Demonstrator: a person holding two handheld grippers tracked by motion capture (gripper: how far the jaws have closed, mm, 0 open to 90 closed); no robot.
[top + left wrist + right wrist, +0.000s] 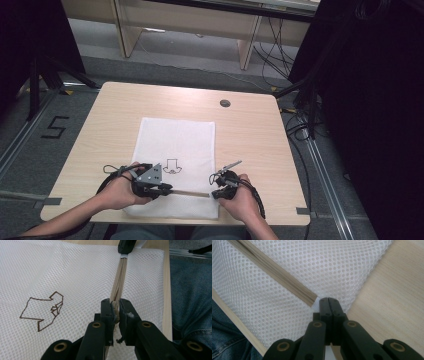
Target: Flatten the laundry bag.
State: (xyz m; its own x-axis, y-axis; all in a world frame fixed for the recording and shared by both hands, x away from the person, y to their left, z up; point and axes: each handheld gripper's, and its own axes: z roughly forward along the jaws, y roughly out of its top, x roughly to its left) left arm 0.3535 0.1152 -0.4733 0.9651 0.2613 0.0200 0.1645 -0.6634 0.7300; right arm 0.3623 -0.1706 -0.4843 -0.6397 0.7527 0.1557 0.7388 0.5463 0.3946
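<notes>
A white mesh bag [177, 145] lies flat on the table, with a brown line logo [173, 167] on it. A beige zipper [191, 193] runs along its near edge. My left gripper [169, 189] is shut on the zipper pull [115, 305] at the zipper's left end. In the left gripper view the zipper tape [119, 277] stretches away to the other gripper [126, 246]. My right gripper [215, 194] is shut on the bag's fabric just past the zipper's right end [312, 299]; in the right gripper view its jaws [328, 300] press flat together.
The wooden table [250, 130] has a small round grommet [225, 103] at the back. The person's jeans [224, 335] sit just below the table's near edge. Cables and desk legs stand on the floor beyond the table.
</notes>
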